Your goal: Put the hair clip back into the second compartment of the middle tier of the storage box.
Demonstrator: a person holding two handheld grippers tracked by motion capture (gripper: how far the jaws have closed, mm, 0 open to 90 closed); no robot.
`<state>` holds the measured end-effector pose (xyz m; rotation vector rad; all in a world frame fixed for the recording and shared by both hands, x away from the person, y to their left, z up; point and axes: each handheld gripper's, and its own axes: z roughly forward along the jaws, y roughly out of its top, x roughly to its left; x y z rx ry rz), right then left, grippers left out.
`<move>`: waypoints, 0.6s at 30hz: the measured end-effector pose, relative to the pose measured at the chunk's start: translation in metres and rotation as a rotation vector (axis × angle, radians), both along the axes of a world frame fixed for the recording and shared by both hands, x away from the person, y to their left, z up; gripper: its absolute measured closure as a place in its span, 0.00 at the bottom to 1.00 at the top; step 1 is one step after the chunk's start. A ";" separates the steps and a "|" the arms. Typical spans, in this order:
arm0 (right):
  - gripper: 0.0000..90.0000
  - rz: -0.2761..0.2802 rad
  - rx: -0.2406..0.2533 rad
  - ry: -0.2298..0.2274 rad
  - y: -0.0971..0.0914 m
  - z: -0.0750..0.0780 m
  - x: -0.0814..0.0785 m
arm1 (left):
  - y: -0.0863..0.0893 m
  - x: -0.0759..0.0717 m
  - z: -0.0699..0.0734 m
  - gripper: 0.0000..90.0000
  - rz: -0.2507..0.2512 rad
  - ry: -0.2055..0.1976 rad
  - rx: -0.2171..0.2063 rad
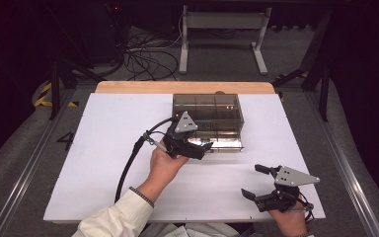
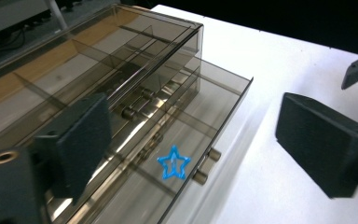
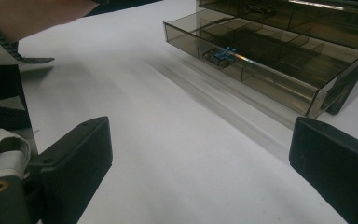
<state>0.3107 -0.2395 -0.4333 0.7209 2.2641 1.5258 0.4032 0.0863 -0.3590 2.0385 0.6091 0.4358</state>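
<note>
A smoky see-through drawer box point(image 1: 207, 111) stands at the back middle of the white table top point(image 1: 103, 163). Its lower drawer point(image 1: 222, 143) is pulled out toward me. In the left gripper view a small blue star point(image 2: 173, 162) lies in the drawer point(image 2: 223, 112), just behind the front wall with its two knobs point(image 2: 200, 176). My left gripper point(image 1: 206, 150) hovers at the drawer's front, open, with nothing between its pads point(image 2: 81, 140). My right gripper point(image 1: 250, 180) rests open near the front right of the table. From there the drawer point(image 3: 261, 79) and the star point(image 3: 223, 55) lie ahead.
The box's top compartments point(image 2: 98, 56) are divided by partitions. A wooden table edge point(image 1: 128, 87) runs behind the white top. Cables point(image 1: 143, 59) and a white stand point(image 1: 222, 29) are on the floor beyond. A sleeve and forearm point(image 3: 9, 28) reach across at the left of the right gripper view.
</note>
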 end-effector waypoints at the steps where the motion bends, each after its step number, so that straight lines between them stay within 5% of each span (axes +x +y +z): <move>1: 0.08 0.000 0.000 0.000 0.000 0.000 0.000 | 0.002 -0.002 0.001 0.10 -0.002 -0.003 -0.003; 9: 0.07 -0.005 0.003 -0.001 -0.001 0.000 0.000 | 0.025 -0.021 0.008 0.01 0.004 -0.031 -0.015; 18: 0.07 -0.008 0.003 0.000 0.000 0.000 0.000 | 0.059 -0.040 0.013 0.00 0.005 -0.036 -0.086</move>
